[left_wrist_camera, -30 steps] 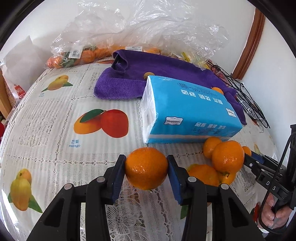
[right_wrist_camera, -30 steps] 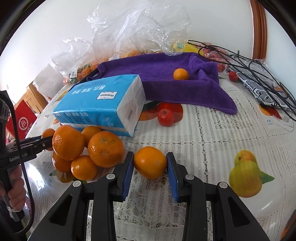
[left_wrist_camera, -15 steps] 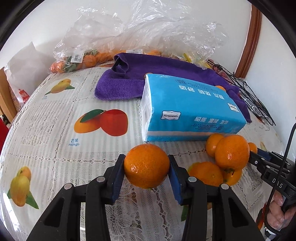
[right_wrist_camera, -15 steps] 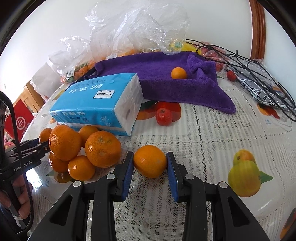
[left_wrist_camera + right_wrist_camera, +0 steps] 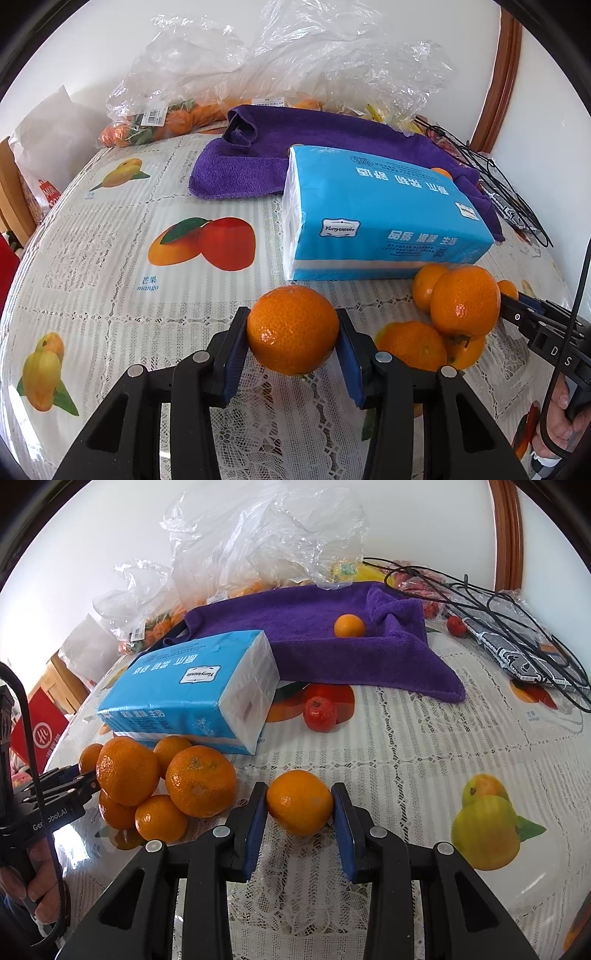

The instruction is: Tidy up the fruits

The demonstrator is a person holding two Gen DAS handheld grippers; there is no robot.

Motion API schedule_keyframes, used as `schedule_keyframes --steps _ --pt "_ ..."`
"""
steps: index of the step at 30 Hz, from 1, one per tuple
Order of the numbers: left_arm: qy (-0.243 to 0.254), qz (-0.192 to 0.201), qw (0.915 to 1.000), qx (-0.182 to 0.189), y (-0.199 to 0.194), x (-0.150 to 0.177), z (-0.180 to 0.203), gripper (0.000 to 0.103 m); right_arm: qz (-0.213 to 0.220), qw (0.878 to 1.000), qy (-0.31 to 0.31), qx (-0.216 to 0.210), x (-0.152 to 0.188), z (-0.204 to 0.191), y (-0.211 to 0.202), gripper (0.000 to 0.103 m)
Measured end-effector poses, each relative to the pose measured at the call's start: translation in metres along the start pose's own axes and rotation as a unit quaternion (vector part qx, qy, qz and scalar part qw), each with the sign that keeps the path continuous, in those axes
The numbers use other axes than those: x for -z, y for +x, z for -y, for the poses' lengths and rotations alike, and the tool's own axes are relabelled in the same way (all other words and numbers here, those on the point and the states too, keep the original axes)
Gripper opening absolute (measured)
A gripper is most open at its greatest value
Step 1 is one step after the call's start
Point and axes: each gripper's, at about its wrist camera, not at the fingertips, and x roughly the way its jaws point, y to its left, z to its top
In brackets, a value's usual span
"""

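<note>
Both tools are gripping fruit beside the mandarin pile [image 5: 155,786]: the left tool [image 5: 292,334] is clenching a mandarin [image 5: 292,329], the right tool [image 5: 299,805] another mandarin [image 5: 299,802], either risking toppling the pile.

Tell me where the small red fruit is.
In the right wrist view, the small red fruit sits on the tablecloth, between the blue tissue pack and the purple towel edge.

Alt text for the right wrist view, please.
The right gripper clamps an orange just above the lace tablecloth, beside a pile of oranges. Behind sit a blue tissue pack and purple towel.
</note>
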Motion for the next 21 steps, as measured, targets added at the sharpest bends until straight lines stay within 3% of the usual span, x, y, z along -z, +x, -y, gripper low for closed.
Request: schedule_keyframes --steps 13,21 --pt "-0.013 -0.002 0.9999 0.006 -0.017 0.002 -0.005 0.042 0.004 1.000 0.016 -0.014 -0.003 0.006 -0.010 0.034" --pt "-0.014 0.012 0.9997 0.018 -0.034 -0.009 -0.002 0.042 0.039 0.999 -0.011 -0.003 -0.023 -0.006 -0.035 0.034"
